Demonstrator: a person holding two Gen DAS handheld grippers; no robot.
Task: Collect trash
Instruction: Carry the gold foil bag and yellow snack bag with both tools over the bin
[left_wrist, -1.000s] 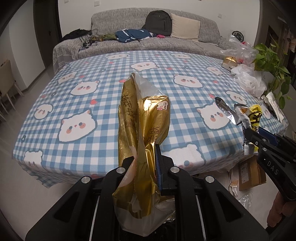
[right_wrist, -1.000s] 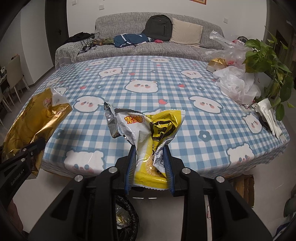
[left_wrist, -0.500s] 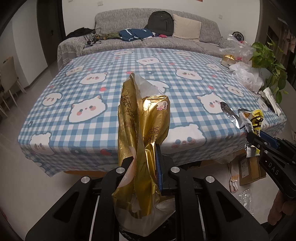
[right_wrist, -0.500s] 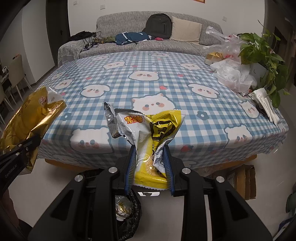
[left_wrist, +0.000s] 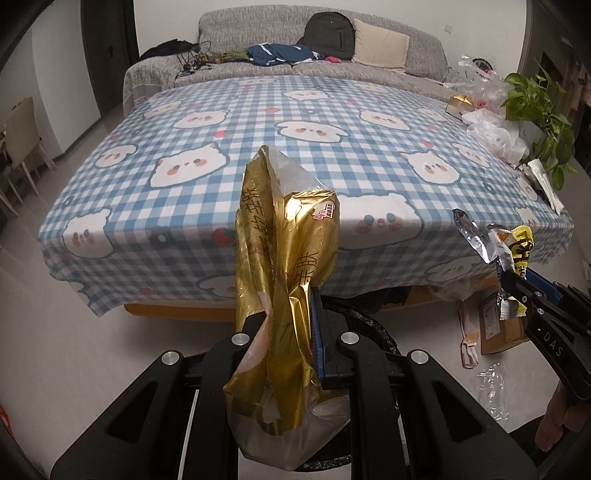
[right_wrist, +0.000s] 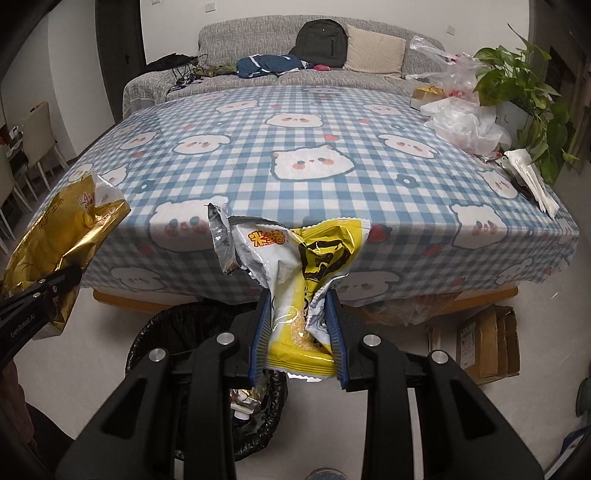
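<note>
A crumpled gold foil bag (left_wrist: 284, 266) stands up between the jaws of my left gripper (left_wrist: 288, 321), which is shut on it. The same gold foil bag (right_wrist: 62, 236) shows at the left edge of the right wrist view. My right gripper (right_wrist: 299, 306) is shut on a yellow and white snack wrapper (right_wrist: 295, 266); that snack wrapper (left_wrist: 506, 251) appears at the right of the left wrist view. Below both grippers, on the floor in front of the table, stands a bin lined with a black bag (right_wrist: 184, 332), with wrappers inside. Its black bag rim (left_wrist: 365, 325) shows behind my left fingers.
The table with the blue checked bear cloth (right_wrist: 314, 155) lies ahead, its front edge just beyond the bin. White plastic bags (right_wrist: 465, 125) and a potted plant (right_wrist: 524, 85) sit at its right side. A cardboard box (right_wrist: 487, 343) stands on the floor at the right. A grey sofa (right_wrist: 295, 59) is behind.
Both grippers have drawn back from the table and sunk, still holding their wrappers. The table's front edge, the floor and the black-lined bin have come into view beneath them.
</note>
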